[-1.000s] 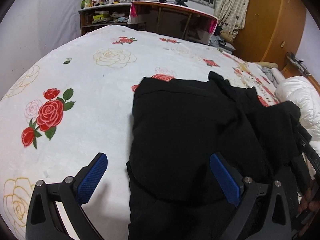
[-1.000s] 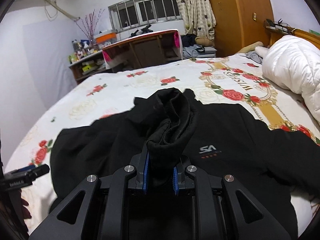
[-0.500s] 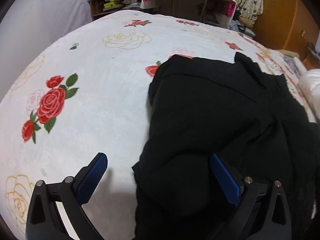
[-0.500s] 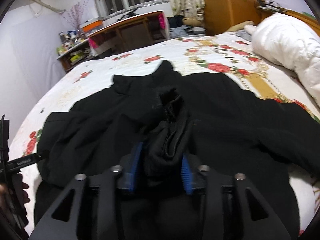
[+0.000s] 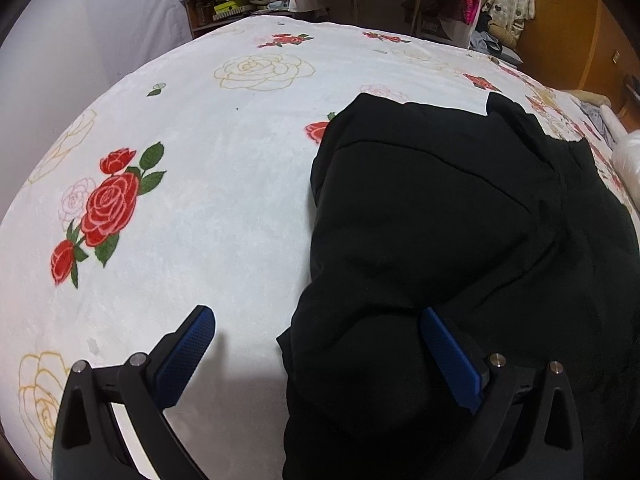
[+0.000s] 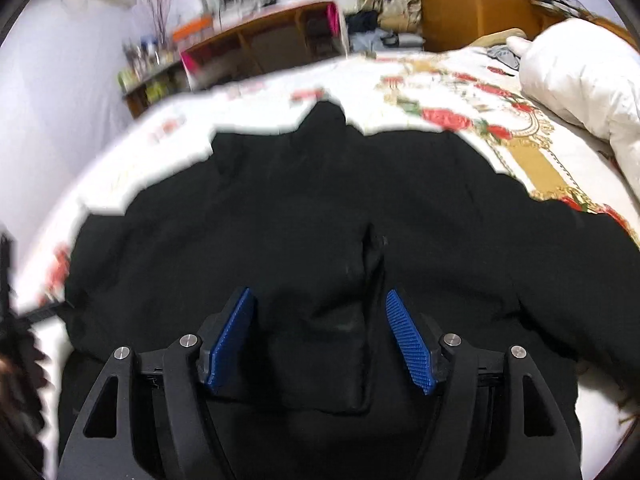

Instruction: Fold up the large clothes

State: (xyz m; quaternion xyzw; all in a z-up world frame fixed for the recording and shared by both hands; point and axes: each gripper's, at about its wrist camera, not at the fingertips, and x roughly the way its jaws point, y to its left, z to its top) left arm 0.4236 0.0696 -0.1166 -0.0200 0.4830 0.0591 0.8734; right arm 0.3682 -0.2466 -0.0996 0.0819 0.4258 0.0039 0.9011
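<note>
We see the black jacket [image 6: 320,220] lying spread on the rose-printed bedspread [image 5: 200,200], its collar pointing toward the desk [image 6: 280,32] at the far end. Our right gripper [image 6: 320,340] hangs low over the middle of the jacket; its jaws are opening, with a ridge of cloth lying loose between the blue pads [image 6: 236,336], which do not press it. Our left gripper [image 5: 316,352] stands wide over the jacket's left edge, one finger above bare bedspread, the other above black cloth. Left of that edge the bedspread runs open and flat. On the right, a white duvet [image 6: 580,80] crowds the bed.
</note>
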